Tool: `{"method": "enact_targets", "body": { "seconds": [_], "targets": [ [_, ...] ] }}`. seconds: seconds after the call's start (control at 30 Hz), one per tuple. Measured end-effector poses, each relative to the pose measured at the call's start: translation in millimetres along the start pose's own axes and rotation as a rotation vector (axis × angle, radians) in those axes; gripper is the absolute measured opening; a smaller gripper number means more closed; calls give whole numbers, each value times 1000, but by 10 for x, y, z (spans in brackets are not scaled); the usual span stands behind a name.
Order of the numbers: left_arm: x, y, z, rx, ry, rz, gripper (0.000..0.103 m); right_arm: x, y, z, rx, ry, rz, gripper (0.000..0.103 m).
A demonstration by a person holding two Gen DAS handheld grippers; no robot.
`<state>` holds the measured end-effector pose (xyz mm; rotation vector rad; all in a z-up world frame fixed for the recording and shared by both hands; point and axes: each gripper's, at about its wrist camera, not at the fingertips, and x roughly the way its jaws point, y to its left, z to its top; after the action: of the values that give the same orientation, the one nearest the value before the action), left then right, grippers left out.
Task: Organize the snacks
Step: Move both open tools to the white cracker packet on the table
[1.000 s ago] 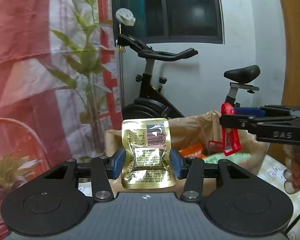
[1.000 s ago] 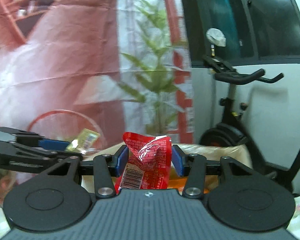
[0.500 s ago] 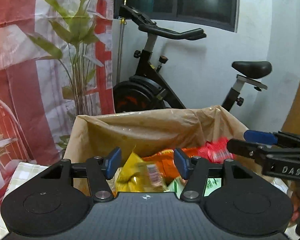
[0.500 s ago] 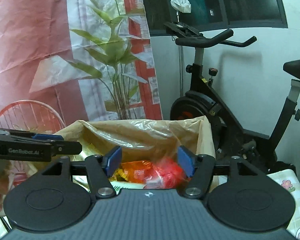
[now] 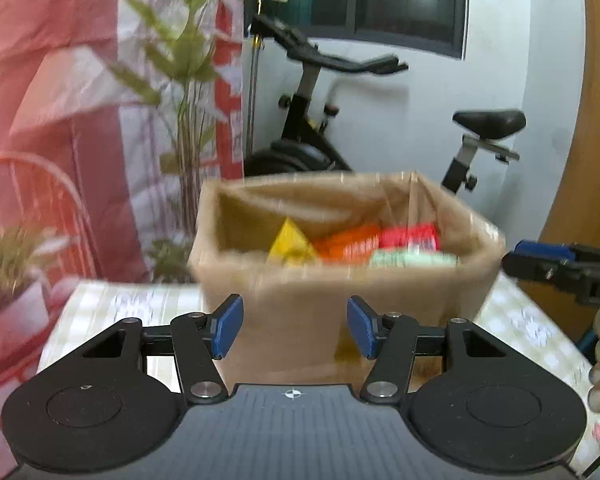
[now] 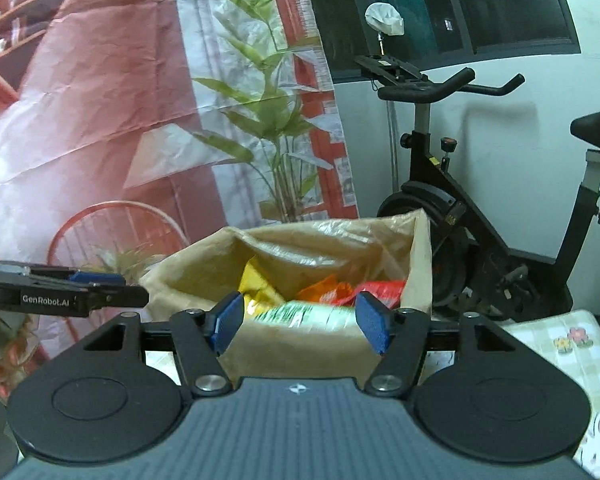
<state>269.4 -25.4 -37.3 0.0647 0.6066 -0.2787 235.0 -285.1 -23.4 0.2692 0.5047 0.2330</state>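
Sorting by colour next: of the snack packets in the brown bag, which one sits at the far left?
The yellow packet. It stands up as a pointed corner at the left of the paper bag; the orange packet, red packet and pale green packet lie to its right.

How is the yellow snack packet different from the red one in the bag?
The yellow packet pokes up to a point at the left of the brown bag; the red packet lies flatter at the right. In the right wrist view the yellow packet shows clearly, while the red packet is half hidden behind the bag's side. Both sit loose inside the bag, touched by neither gripper.
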Motion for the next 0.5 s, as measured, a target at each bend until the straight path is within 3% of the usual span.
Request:
{"method": "enact_targets", "body": {
  "seconds": [0.13, 0.3, 0.43, 0.5],
  "targets": [
    [28, 66, -336, -14, 83, 8, 60, -95, 115, -267, 19, 54, 44, 65],
    [202, 178, -612, -46, 172, 32, 57, 90, 239, -683, -52, 201, 47, 65],
    [308, 239, -747, -56, 203, 44, 57, 404, 312, -1100, -220, 347, 9, 65],
    [363, 269, -801, -63, 215, 44, 57, 567, 358, -1317, -331, 428, -8, 70]
  ]
}}
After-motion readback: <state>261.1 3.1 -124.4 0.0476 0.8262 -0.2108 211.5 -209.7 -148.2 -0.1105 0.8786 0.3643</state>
